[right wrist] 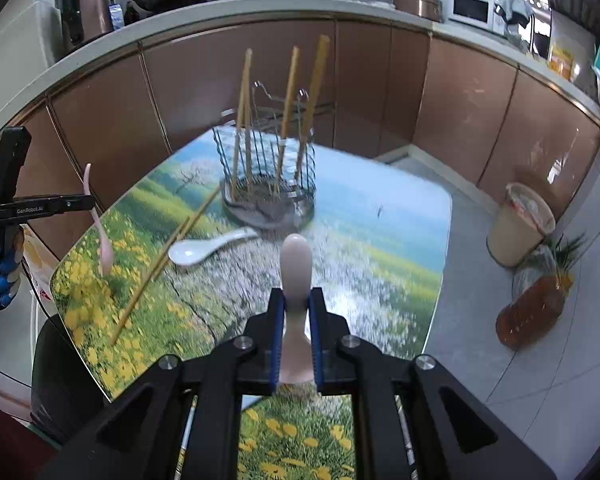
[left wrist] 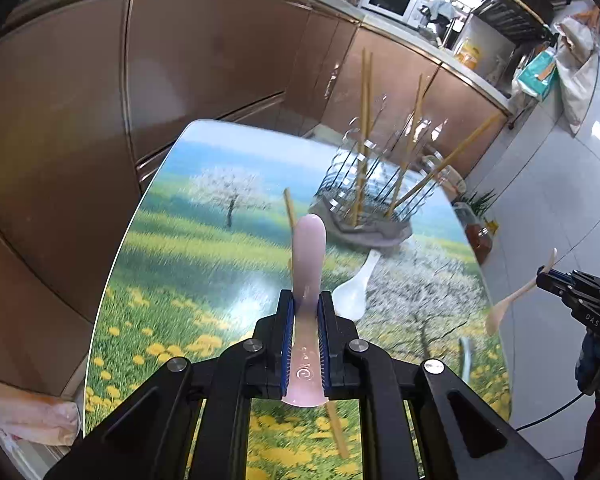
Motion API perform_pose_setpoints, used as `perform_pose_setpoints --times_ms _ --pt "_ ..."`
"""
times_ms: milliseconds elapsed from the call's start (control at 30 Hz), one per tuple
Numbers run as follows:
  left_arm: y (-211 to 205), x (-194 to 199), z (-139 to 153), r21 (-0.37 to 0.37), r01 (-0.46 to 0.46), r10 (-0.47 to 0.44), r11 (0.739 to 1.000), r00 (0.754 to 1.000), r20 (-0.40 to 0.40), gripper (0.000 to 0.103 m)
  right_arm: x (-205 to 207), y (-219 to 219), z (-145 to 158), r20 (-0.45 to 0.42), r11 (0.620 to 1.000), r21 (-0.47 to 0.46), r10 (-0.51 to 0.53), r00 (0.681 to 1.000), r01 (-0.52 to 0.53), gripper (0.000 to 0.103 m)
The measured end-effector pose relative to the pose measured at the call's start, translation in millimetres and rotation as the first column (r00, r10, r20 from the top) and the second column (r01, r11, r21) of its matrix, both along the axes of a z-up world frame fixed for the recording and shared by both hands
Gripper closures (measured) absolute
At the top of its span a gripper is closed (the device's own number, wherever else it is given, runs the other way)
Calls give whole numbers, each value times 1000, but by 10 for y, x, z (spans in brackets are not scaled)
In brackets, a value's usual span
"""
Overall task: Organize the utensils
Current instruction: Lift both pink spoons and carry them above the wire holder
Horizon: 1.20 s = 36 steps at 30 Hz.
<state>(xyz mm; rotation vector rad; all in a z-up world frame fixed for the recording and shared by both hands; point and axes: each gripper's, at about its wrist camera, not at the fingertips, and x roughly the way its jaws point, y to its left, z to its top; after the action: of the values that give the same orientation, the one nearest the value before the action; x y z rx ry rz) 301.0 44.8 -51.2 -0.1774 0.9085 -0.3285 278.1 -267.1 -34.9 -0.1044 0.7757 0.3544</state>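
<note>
I hold a pink spoon (left wrist: pixel 308 264) clamped by its handle in the left gripper (left wrist: pixel 306 344), bowl hanging down. The right gripper (right wrist: pixel 296 336) is likewise closed on a beige spoon (right wrist: pixel 296 280). Both hang above the table's near edge (right wrist: pixel 140 360), lifted, I judge, so they can drop upright into the wire utensil holder (right wrist: pixel 268 176) near the far edge, where chopsticks (right wrist: pixel 288 92) already stand. A white soup spoon (right wrist: pixel 208 248) and a loose chopstick (right wrist: pixel 168 252) lie on the table before the holder. The leaning chopsticks crowd its mouth.
</note>
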Motion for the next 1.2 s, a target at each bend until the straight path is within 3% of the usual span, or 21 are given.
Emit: perform_pose_setpoints --times_ms 333,567,667,867,1200 --pt "-282 433 728 -40 46 -42 998 994 105 92 435 359 933 166 998 22 57 985 -62 92" --pt "-640 953 1220 -34 73 -64 997 975 214 92 975 618 1360 254 997 29 68 965 -78 92" --pt "-793 1181 1259 -29 73 -64 997 969 238 92 1213 672 1346 260 995 47 72 963 -87 92" --pt "-1039 1551 1057 -18 77 -70 997 967 245 92 1548 724 1100 252 995 52 70 965 -86 92" --pt "-1263 1612 709 47 59 -71 997 941 331 92 1738 678 600 250 997 33 54 967 -64 92"
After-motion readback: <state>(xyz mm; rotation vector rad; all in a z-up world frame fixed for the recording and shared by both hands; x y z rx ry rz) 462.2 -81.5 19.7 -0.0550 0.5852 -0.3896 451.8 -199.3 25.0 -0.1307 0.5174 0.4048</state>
